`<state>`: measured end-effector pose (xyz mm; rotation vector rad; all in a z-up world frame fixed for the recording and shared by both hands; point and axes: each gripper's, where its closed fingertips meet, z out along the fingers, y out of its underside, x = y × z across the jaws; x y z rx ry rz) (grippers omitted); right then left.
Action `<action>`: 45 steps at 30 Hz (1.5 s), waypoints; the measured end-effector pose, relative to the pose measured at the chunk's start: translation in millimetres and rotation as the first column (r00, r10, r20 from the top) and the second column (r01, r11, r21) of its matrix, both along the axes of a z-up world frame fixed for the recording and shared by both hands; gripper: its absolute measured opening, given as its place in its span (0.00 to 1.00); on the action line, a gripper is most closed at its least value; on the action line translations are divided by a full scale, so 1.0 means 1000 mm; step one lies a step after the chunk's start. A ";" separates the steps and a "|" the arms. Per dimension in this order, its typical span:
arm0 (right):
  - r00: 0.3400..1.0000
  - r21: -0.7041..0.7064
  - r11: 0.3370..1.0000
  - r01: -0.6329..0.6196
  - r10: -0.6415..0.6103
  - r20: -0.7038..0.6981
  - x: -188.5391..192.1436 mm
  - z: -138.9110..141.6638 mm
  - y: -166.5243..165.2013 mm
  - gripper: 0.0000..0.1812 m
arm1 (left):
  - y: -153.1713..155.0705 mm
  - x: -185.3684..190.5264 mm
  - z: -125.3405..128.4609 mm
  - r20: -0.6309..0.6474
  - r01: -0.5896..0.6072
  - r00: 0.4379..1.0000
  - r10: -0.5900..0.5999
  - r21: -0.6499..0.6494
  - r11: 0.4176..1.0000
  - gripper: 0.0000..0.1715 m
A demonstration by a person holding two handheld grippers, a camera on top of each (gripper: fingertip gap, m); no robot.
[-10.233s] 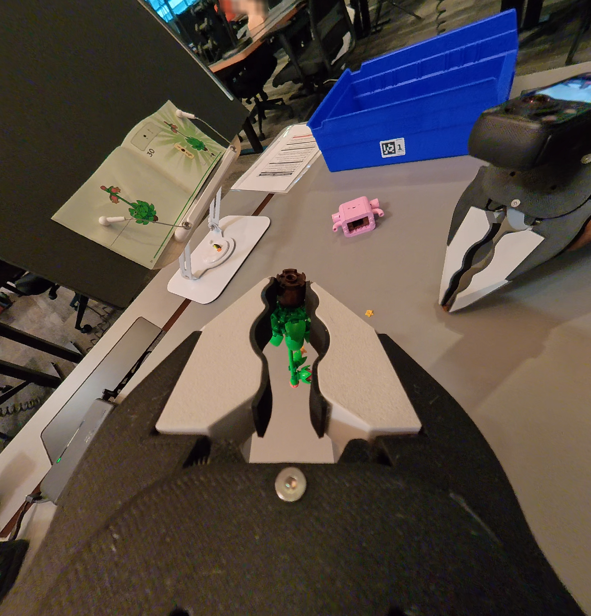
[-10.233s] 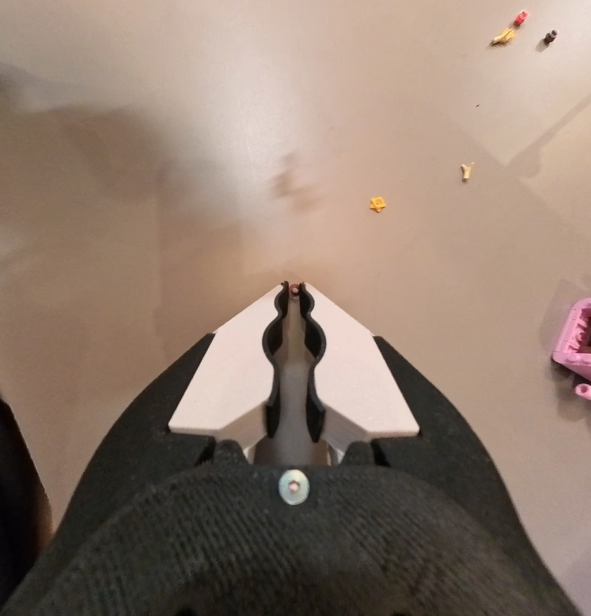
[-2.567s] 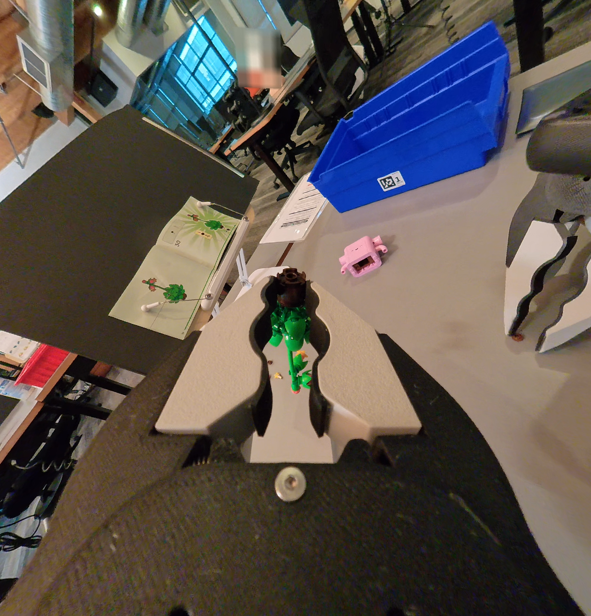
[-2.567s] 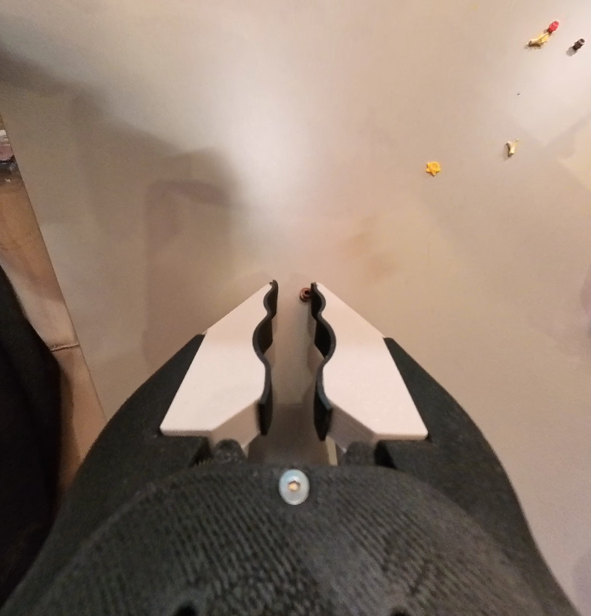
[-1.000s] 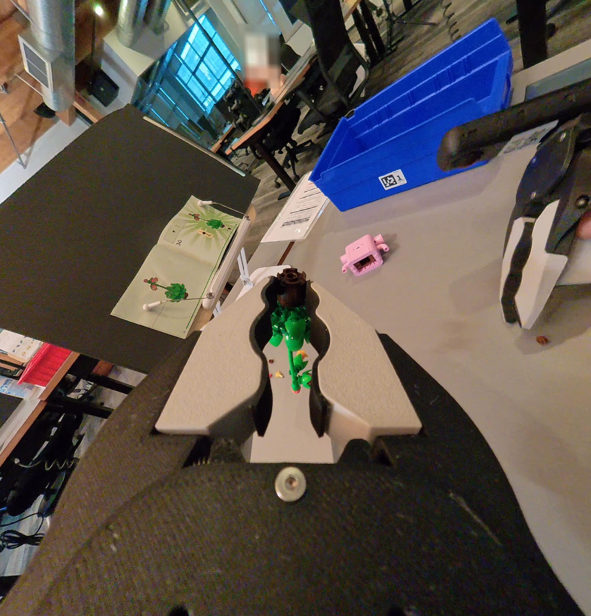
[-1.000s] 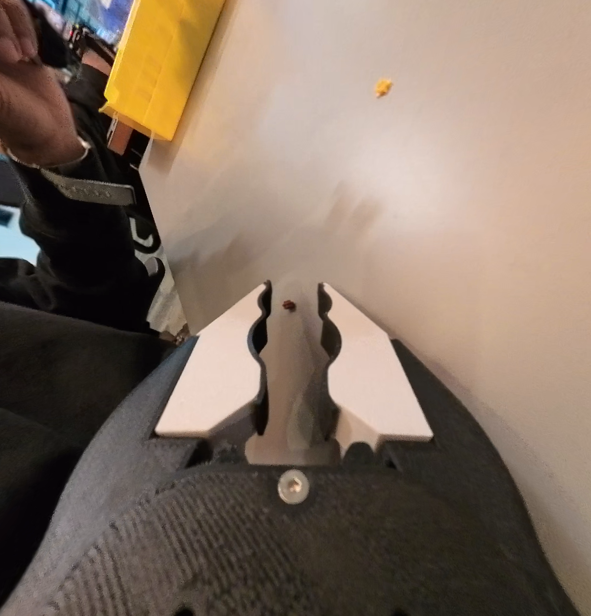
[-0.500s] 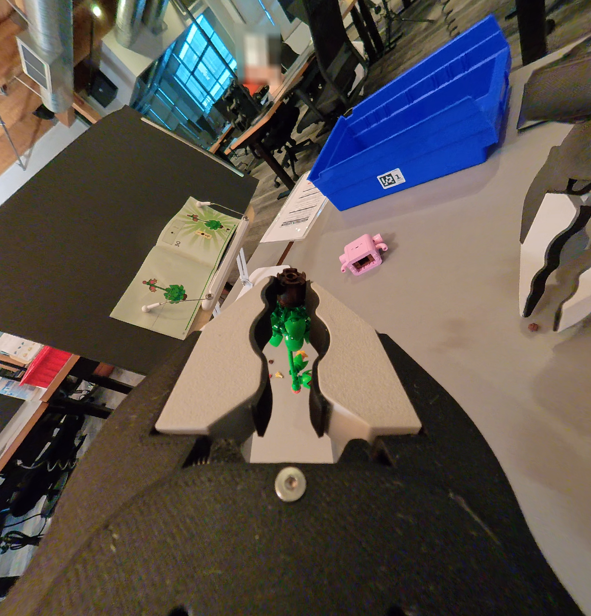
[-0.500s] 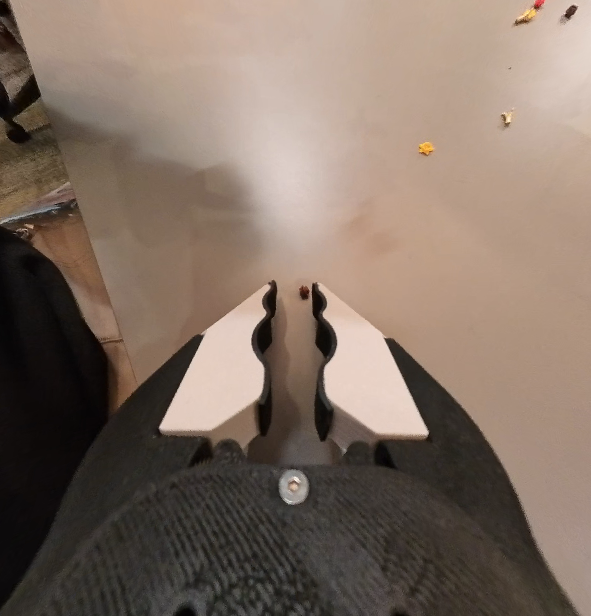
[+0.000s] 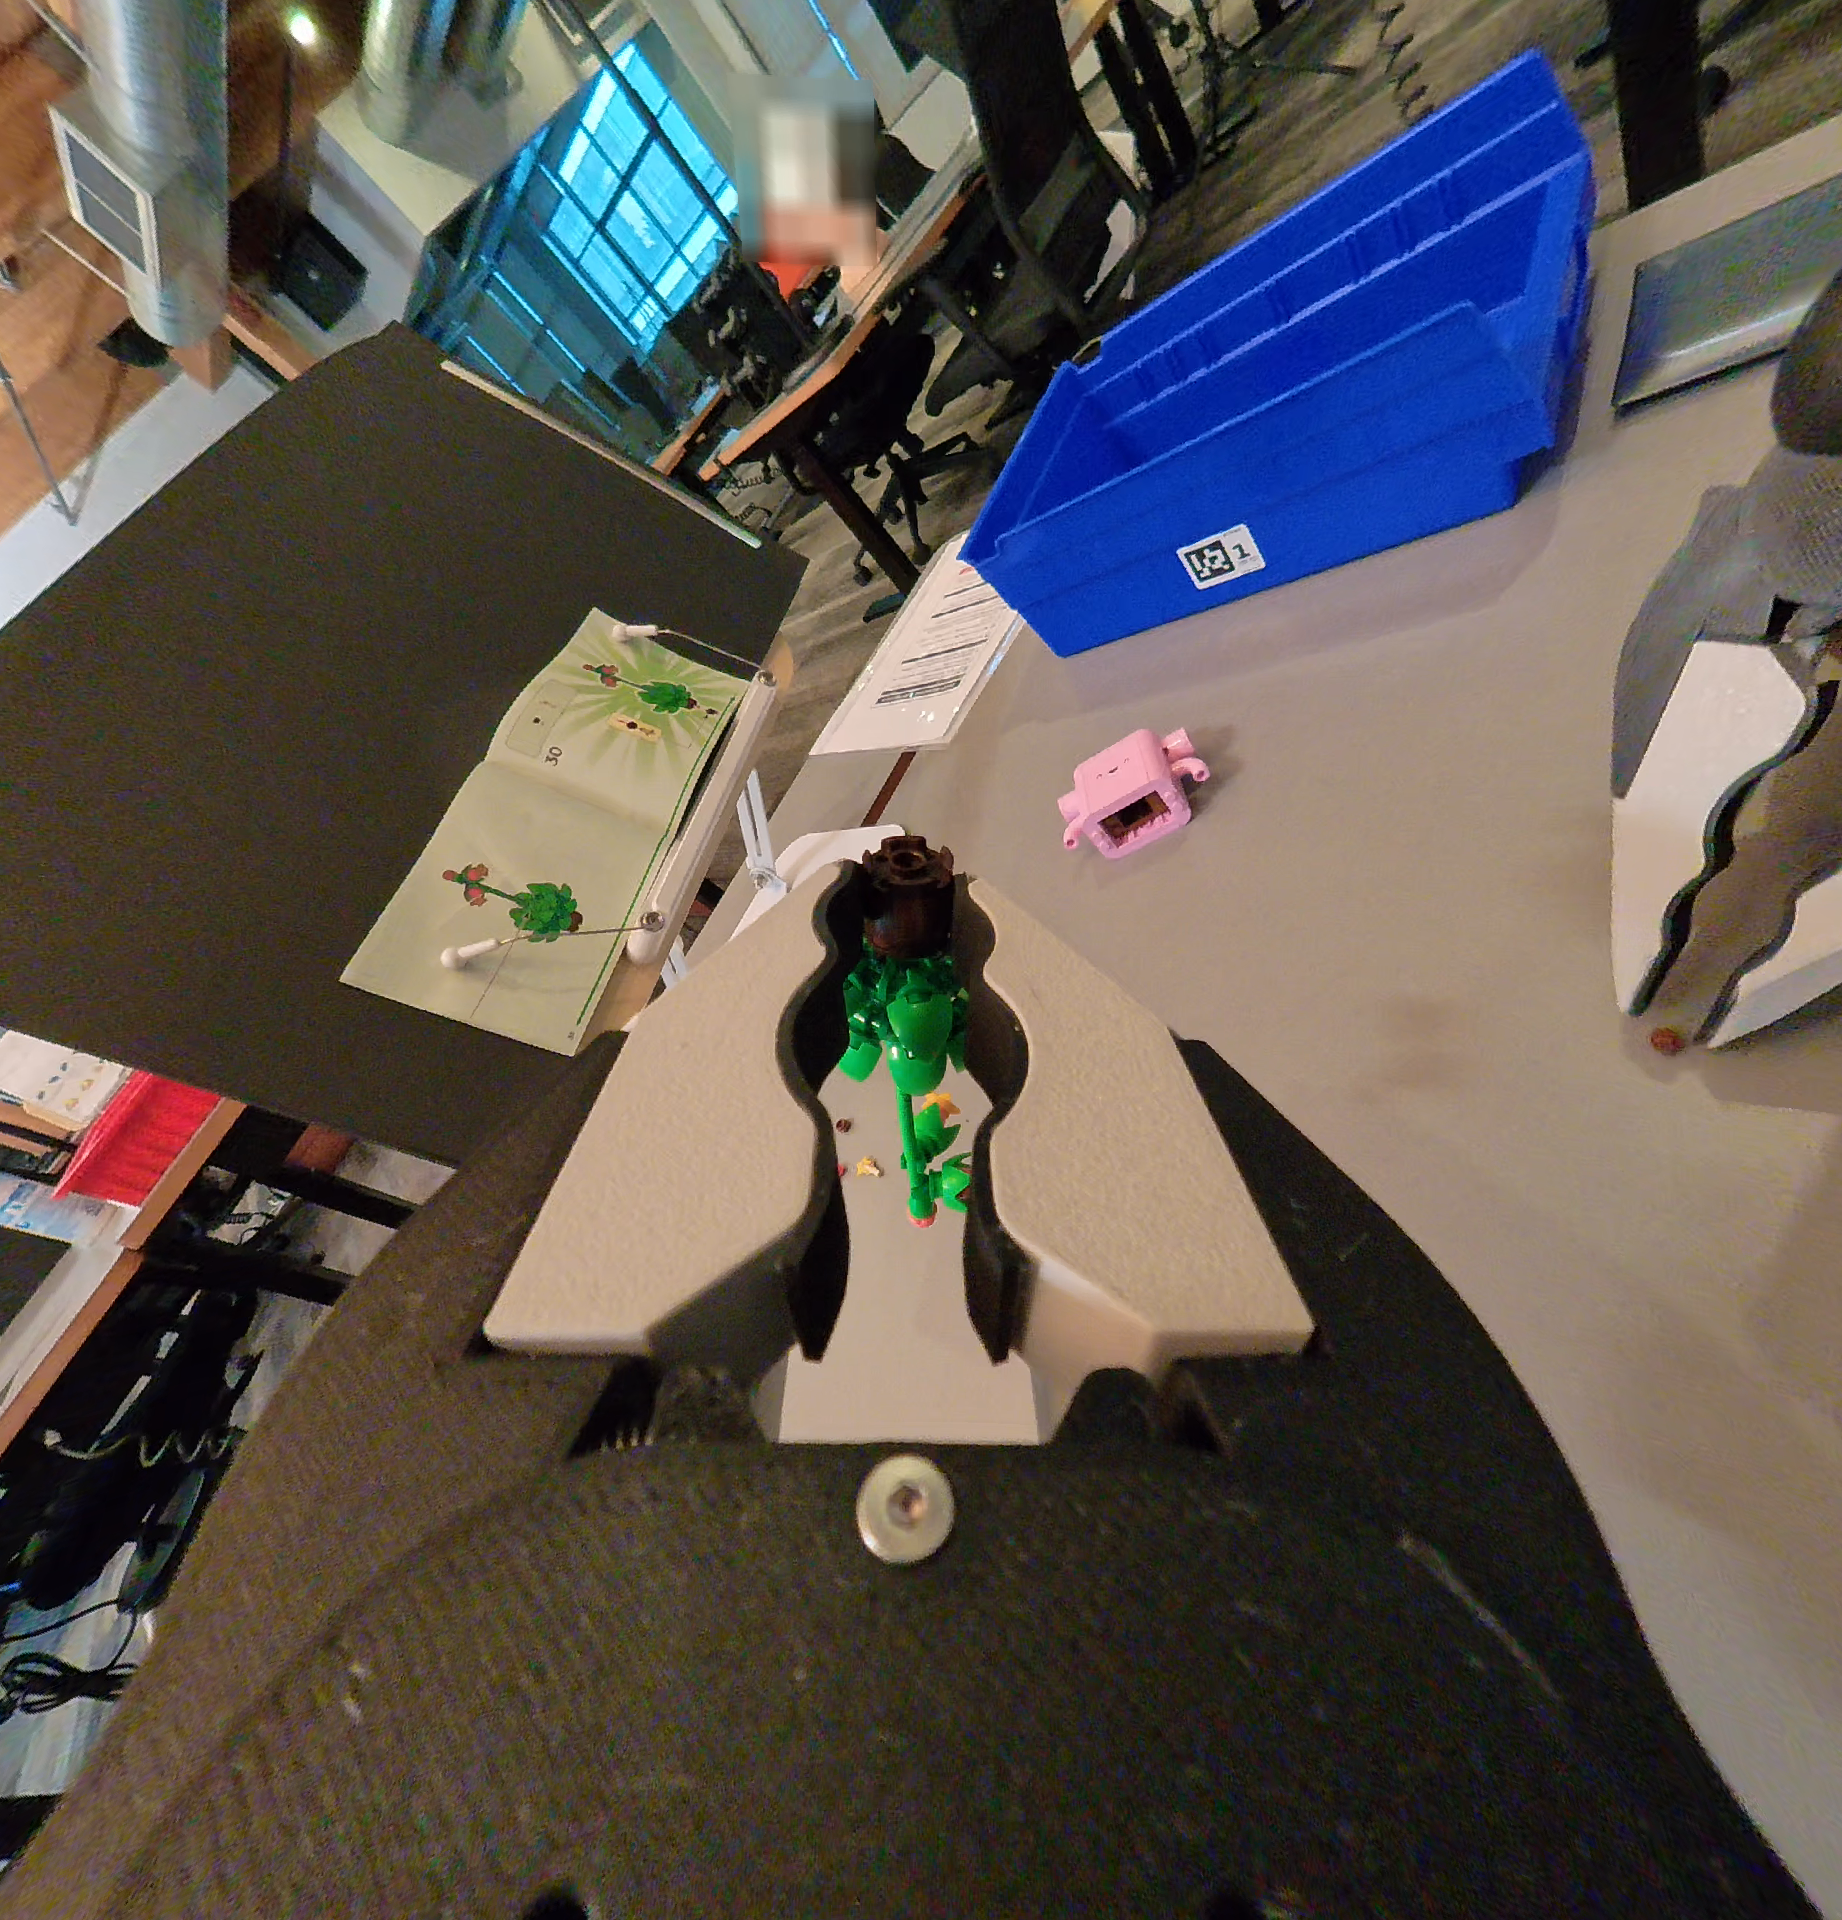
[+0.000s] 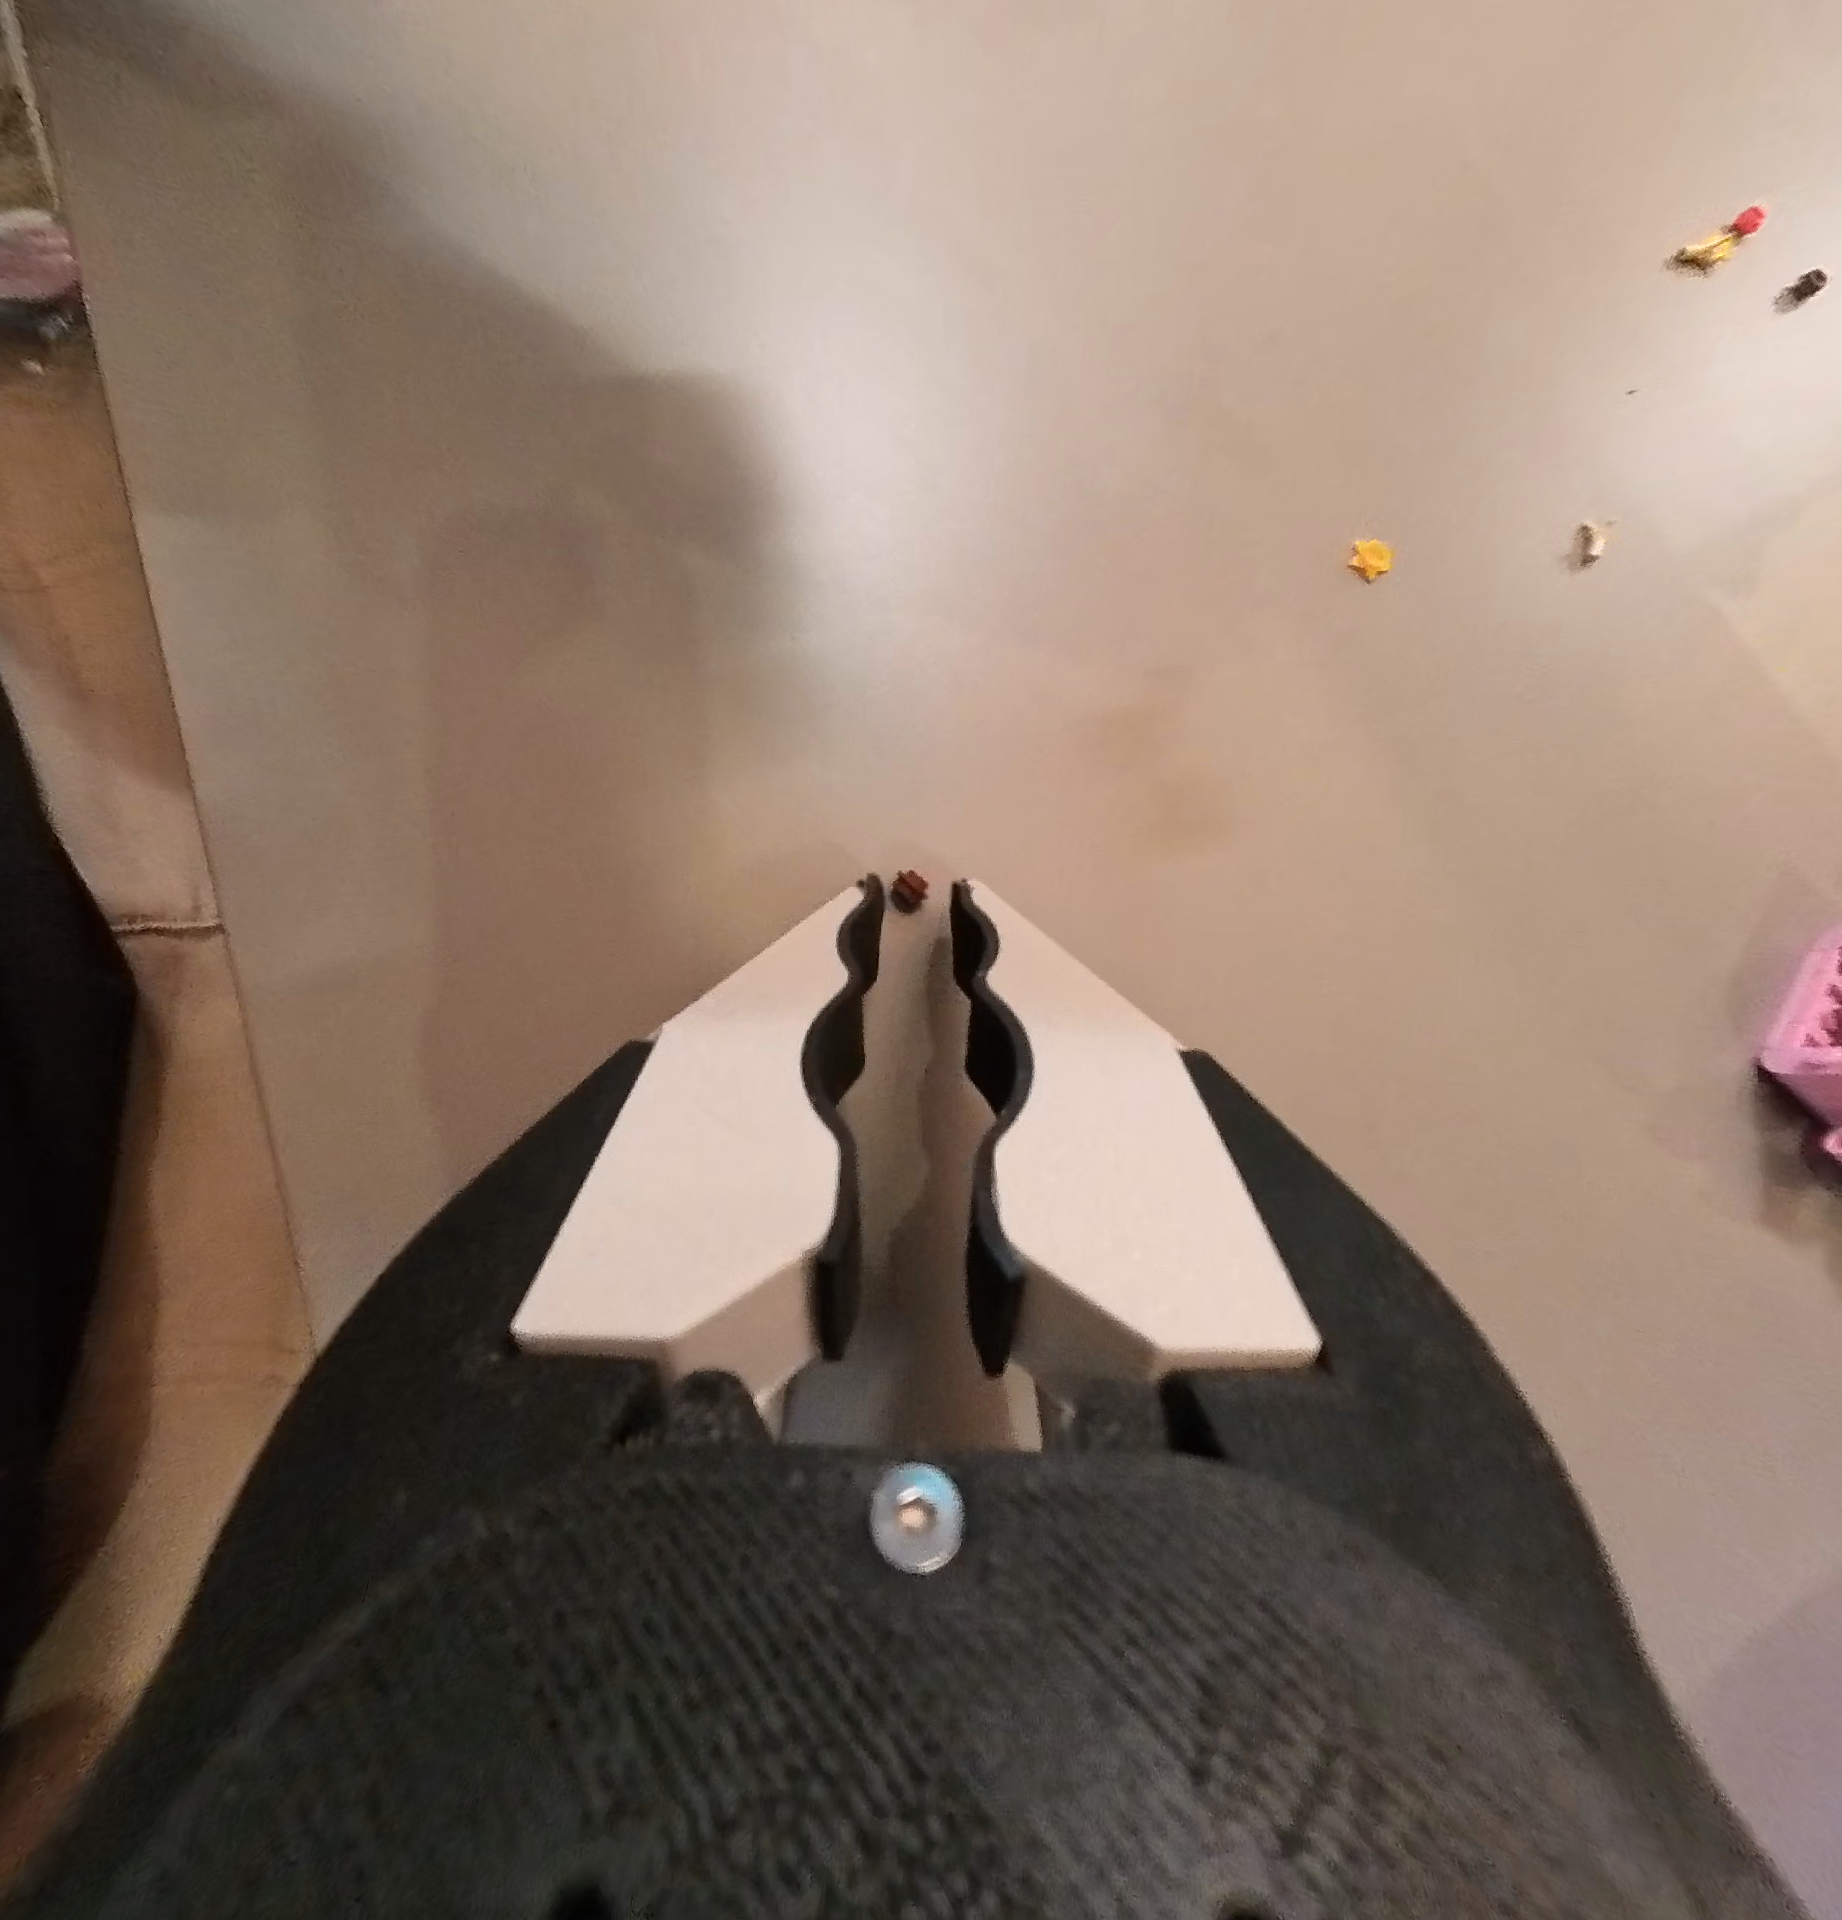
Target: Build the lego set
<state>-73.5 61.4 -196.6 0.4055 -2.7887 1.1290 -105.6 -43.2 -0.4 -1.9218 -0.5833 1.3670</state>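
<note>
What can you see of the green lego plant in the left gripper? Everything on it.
The green lego plant is a small plastic build: a dark brown round stud piece on top, a cluster of glossy green leaves under it, then a thin green stem running down to small leaves and a reddish tip. The left gripper is shut on the brown top piece, its fingers pressing from both sides. The plant hangs between them above the grey table, stem pointing toward the camera. Nothing else touches it.
</note>
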 end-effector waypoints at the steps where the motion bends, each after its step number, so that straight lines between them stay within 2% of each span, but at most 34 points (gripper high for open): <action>1: 1.000 0.012 1.000 -0.005 0.005 0.002 0.000 -0.002 0.000 0.07 | 0.000 0.000 0.000 0.001 0.001 1.000 -0.001 0.000 1.000 0.08; 9: 0.999 0.012 1.000 -0.004 0.003 0.048 0.001 -0.004 -0.004 0.03 | -0.002 0.000 0.000 0.001 -0.003 1.000 0.003 0.003 1.000 0.08; 11: 0.995 0.012 0.999 0.033 -0.034 0.094 -0.001 -0.003 -0.005 0.03 | -0.002 0.000 0.000 0.001 -0.004 1.000 0.004 0.003 1.000 0.08; 13: 0.974 0.020 0.995 0.100 -0.102 0.203 -0.003 -0.003 -0.006 0.03 | -0.002 0.000 -0.001 0.002 -0.003 1.000 0.003 0.002 1.000 0.08; 15: 0.916 0.053 0.983 0.177 -0.184 0.356 -0.004 -0.003 -0.006 0.03 | -0.001 0.000 -0.001 0.003 -0.003 1.000 0.003 0.000 1.000 0.08; 18: 0.770 0.121 0.958 0.261 -0.282 0.573 -0.006 -0.002 -0.006 0.03 | -0.001 0.000 -0.001 0.004 -0.001 1.000 0.001 0.002 1.000 0.08; 20: 0.689 0.139 0.943 0.301 -0.316 0.652 -0.012 -0.002 -0.006 0.03 | -0.001 0.000 -0.001 0.004 0.000 1.000 0.000 0.001 1.000 0.08; 24: 0.607 0.141 0.926 0.349 -0.338 0.719 -0.024 -0.001 -0.007 0.03 | -0.001 0.000 0.000 0.000 -0.003 1.000 0.003 -0.001 1.000 0.08; 30: 0.644 0.111 0.908 0.405 -0.369 0.670 -0.039 -0.001 -0.004 0.03 | -0.003 0.000 0.000 0.000 -0.006 1.000 0.006 0.003 1.000 0.08; 36: 0.621 0.094 0.869 0.486 -0.419 0.662 -0.060 -0.001 0.002 0.03 | -0.002 0.000 -0.001 0.002 -0.004 1.000 0.004 0.001 1.000 0.08; 41: 0.569 0.117 0.883 0.454 -0.388 0.725 -0.056 0.000 0.003 0.03 | -0.003 0.000 -0.001 0.002 -0.006 1.000 0.006 0.002 1.000 0.08; 43: 0.545 0.131 0.919 0.371 -0.330 0.771 -0.039 0.004 0.001 0.03 | -0.003 0.000 -0.001 0.001 -0.007 1.000 0.007 0.001 1.000 0.08; 45: 0.525 0.144 0.963 0.225 -0.245 0.815 -0.008 0.009 0.001 0.03 | -0.003 0.000 -0.001 0.002 -0.006 1.000 0.006 0.002 1.000 0.08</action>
